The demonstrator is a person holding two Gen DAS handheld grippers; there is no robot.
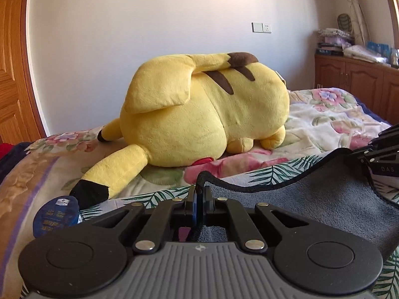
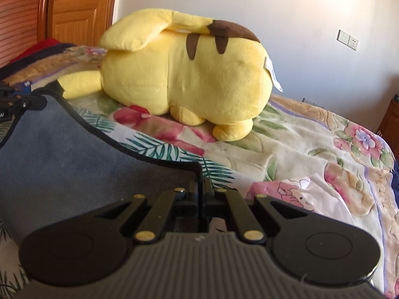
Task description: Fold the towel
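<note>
A grey towel (image 1: 324, 199) with a black hem is held stretched between my two grippers above the bed. My left gripper (image 1: 199, 194) is shut on the towel's left corner, which sticks up between the fingers. My right gripper (image 2: 202, 186) is shut on the towel's (image 2: 62, 149) right corner. The right gripper also shows at the right edge of the left wrist view (image 1: 379, 159). The left gripper also shows at the left edge of the right wrist view (image 2: 15, 102).
A large yellow plush toy (image 1: 207, 109) lies on the floral bedspread (image 1: 324, 114) just beyond the towel. A blue round tag (image 1: 56, 215) lies to the left. A wooden door (image 2: 79, 10) and a wooden cabinet (image 1: 356, 79) stand by the white wall.
</note>
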